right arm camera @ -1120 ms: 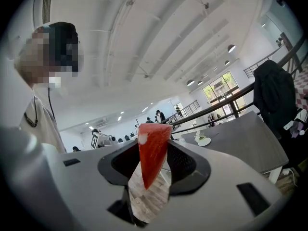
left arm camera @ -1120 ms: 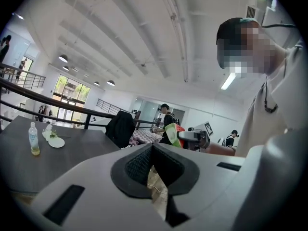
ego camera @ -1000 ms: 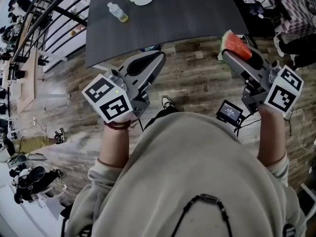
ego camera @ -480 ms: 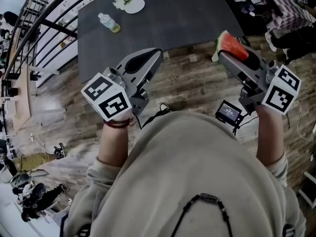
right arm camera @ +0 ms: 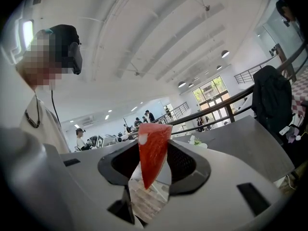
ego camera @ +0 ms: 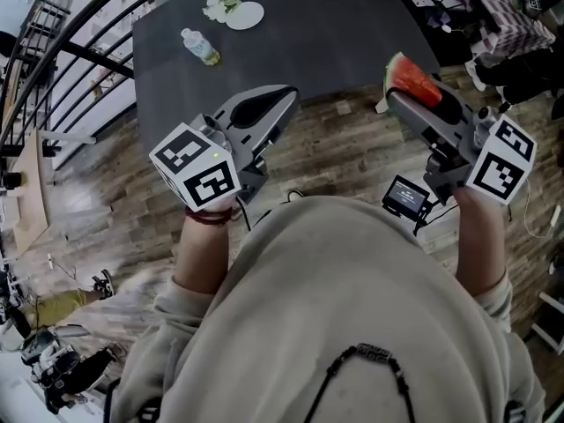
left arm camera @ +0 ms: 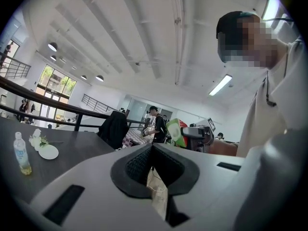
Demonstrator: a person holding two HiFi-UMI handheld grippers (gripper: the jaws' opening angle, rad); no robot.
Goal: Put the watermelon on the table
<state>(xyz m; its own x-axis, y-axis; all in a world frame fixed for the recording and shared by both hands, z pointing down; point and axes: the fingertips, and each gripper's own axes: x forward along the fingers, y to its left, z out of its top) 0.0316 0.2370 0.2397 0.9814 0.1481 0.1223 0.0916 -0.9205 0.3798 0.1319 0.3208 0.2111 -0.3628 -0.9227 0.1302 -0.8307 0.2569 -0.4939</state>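
Wood-plank floor [ego camera: 352, 148] fills the lower half of the head view. Dark surface [ego camera: 317, 33] lies ahead, and a black railing [ego camera: 79, 33] runs along its left side.

Person's beige sweatshirt [ego camera: 344, 307] takes up the bottom of the frame, both forearms stretched forward.

Left tool [ego camera: 284, 95]: jaws together, nothing between them. It is held level, with its tip at the near edge of the surface.

Right tool [ego camera: 401, 95]: jaws clamped on a watermelon slice [ego camera: 410, 79]. The pads press both flat red faces, and the pointed end hangs down between the jaws in the right gripper view.

Watermelon slice position: in the air, carried by the right tool and not resting on the surface. In the head view it sits at the surface's near edge, close to the right corner. Green rind faces away from the person.

Small lit display [ego camera: 405, 198] sits below the right tool, near the wrist.

White plate [ego camera: 244, 15] is on the far part of the surface, with pale flowers [ego camera: 218, 3] just beside it.

Clear water bottle [ego camera: 201, 47] stands upright near the plate, apart from it.
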